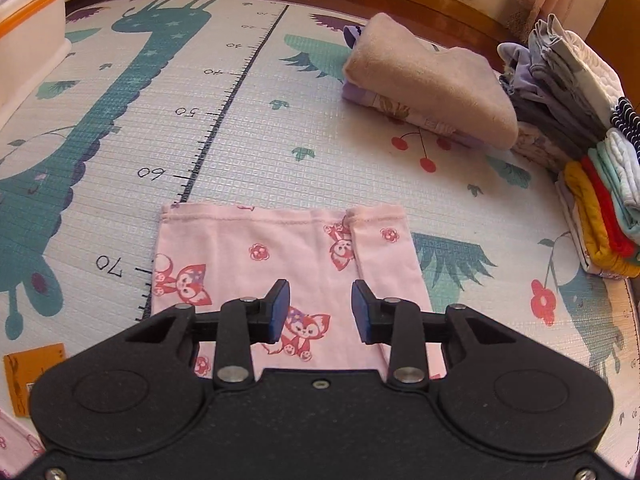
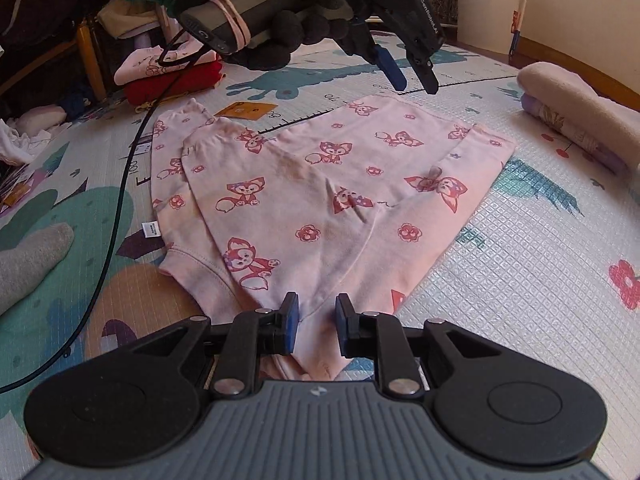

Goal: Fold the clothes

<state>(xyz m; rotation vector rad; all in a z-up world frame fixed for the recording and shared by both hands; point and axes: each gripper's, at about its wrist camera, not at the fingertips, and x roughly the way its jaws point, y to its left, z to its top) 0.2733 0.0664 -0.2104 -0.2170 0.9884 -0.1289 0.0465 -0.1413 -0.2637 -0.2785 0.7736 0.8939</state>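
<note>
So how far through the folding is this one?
Done: folded stacks and a tan bundle sit at the mat's edge. In hand: the pink fox-print top lies flat with sleeves folded in; left gripper and right gripper hover open above it. Left: folding it in half and stacking it.

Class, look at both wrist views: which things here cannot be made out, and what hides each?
- Pink pyjama top, left wrist view: near part hidden behind the left tongs.
- Label, right wrist view: print too small.
- Stacked clothes, left wrist view: cut off by the right edge.
</note>
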